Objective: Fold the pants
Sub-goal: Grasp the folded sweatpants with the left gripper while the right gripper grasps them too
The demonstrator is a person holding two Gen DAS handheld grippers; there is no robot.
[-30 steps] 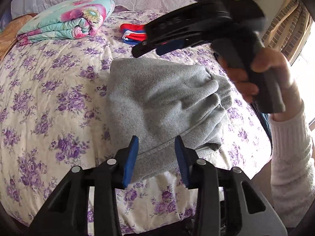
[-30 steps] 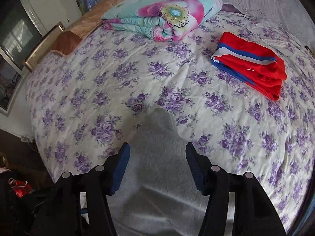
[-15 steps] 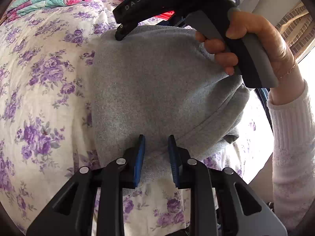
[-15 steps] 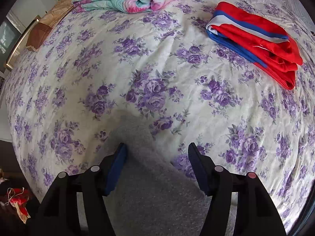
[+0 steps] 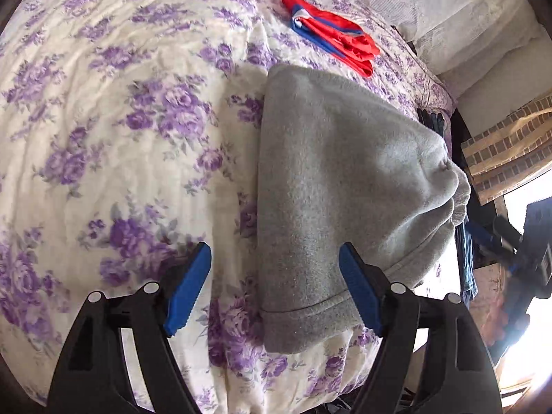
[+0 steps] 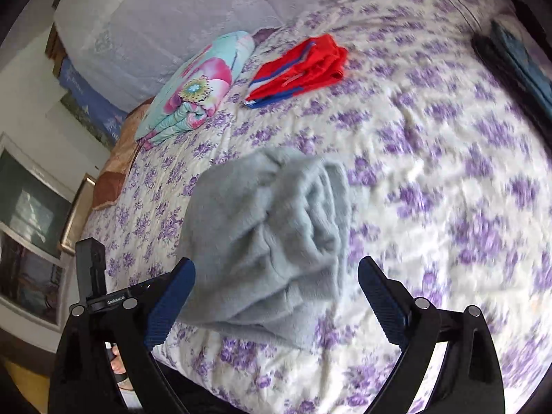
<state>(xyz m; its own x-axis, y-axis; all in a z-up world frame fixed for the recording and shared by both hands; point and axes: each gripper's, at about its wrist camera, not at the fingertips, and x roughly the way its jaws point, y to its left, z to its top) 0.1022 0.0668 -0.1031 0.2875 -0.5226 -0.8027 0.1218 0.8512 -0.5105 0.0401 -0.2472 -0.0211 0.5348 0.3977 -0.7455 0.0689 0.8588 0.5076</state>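
My left hand-held gripper hangs over the near edge of the bed, jaws spread wide, nothing between the blue pads. Its right pad overlaps the hem end of the grey pants in the pic; can't tell if it's touching the cloth. The left pad is over bare floral sheet.

Pants lie folded into a thick bundle near the bed edge, hem toward me, bunched & rumpled on the right side.

My right hand-held gripper is also wide open, holding nothing, w/ the pants showing between its fingers. This view is motion-blurred, esp. on the right.

Further back on the bed: folded red/blue garment, well apart from the pants, and beside it a folded floral quilt by the headboard end.
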